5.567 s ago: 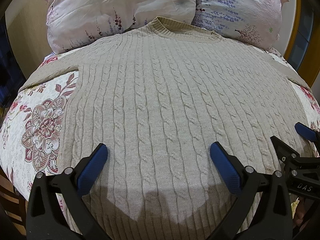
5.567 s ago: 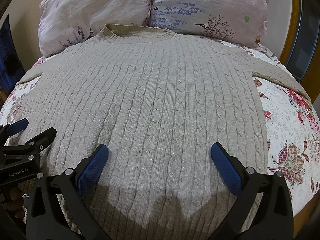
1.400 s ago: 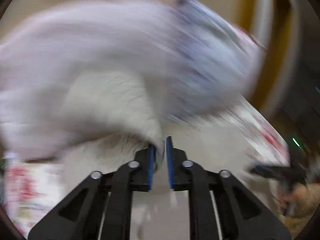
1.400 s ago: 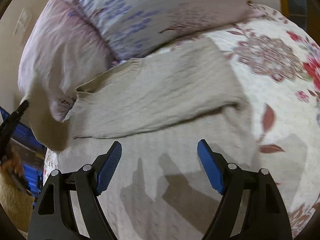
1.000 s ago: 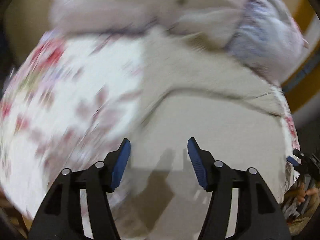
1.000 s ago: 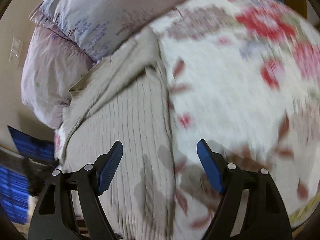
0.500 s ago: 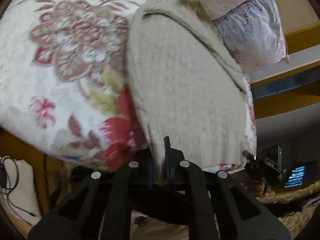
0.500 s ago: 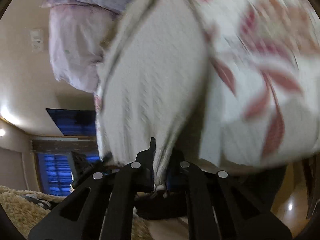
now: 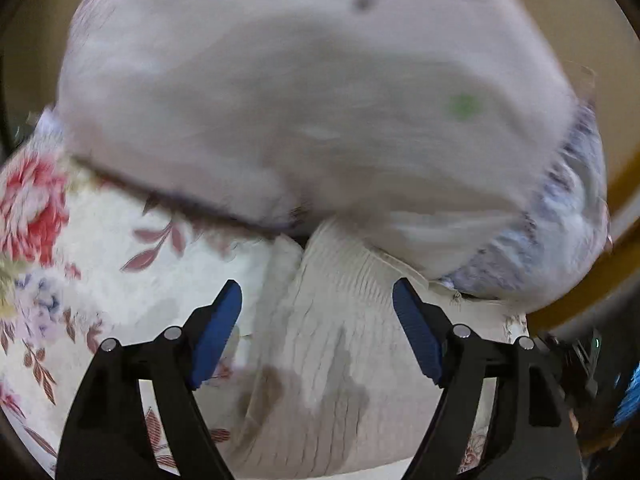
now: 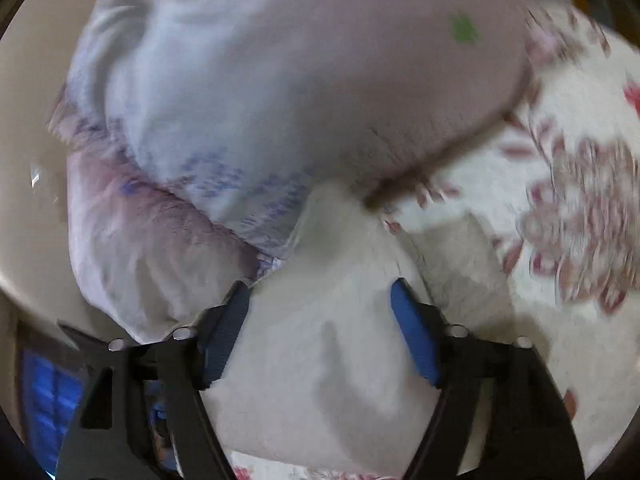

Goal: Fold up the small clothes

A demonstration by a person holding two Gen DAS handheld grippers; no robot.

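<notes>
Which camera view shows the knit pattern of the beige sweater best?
The left wrist view: there the sweater shows its ribbed knit between the open jaws. In the right wrist view the sweater appears as a blurred pale shape, with no texture visible.

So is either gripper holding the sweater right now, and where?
Neither. The left gripper and right gripper are both open above the sweater, holding nothing.
</notes>
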